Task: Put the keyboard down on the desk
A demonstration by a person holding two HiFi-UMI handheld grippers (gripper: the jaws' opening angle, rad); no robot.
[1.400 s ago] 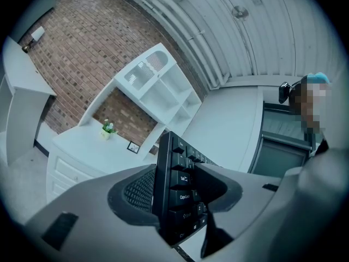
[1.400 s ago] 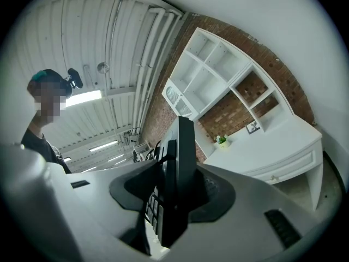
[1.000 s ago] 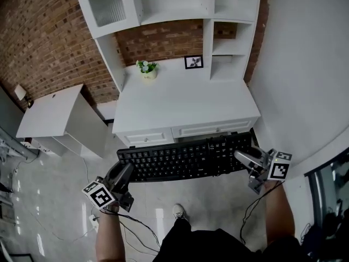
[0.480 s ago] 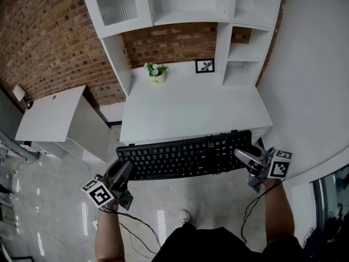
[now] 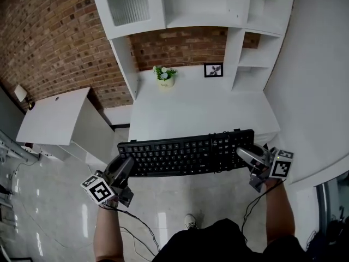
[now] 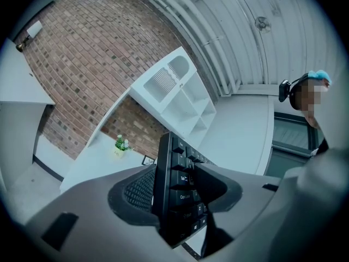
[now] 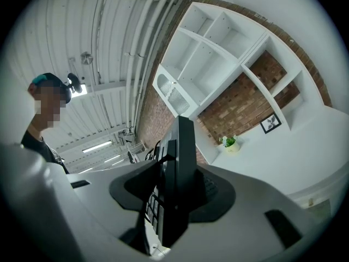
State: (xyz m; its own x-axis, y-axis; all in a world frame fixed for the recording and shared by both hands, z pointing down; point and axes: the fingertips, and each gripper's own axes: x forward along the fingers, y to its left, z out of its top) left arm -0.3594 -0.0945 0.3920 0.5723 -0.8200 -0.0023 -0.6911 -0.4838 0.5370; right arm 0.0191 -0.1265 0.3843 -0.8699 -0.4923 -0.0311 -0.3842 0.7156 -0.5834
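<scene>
A black keyboard (image 5: 182,153) hangs level in the air at the front edge of the white desk (image 5: 202,105), its far edge overlapping that edge. My left gripper (image 5: 126,166) is shut on the keyboard's left end, my right gripper (image 5: 244,155) on its right end. In the left gripper view the keyboard (image 6: 175,185) stands edge-on between the two pads, keys facing right. In the right gripper view the keyboard (image 7: 178,182) is clamped the same way, keys facing left. The desk top in front of the keyboard is bare.
At the desk's back stand a small potted plant (image 5: 165,76) and a framed picture (image 5: 213,70), under a white shelf unit (image 5: 240,31) against the brick wall. A low white cabinet (image 5: 57,118) stands left of the desk. A cable (image 5: 139,228) trails over the tiled floor.
Both grippers have carried the keyboard toward the desk. The desk's drawer fronts, visible before, are now hidden under the keyboard. The grip on both ends is unchanged.
</scene>
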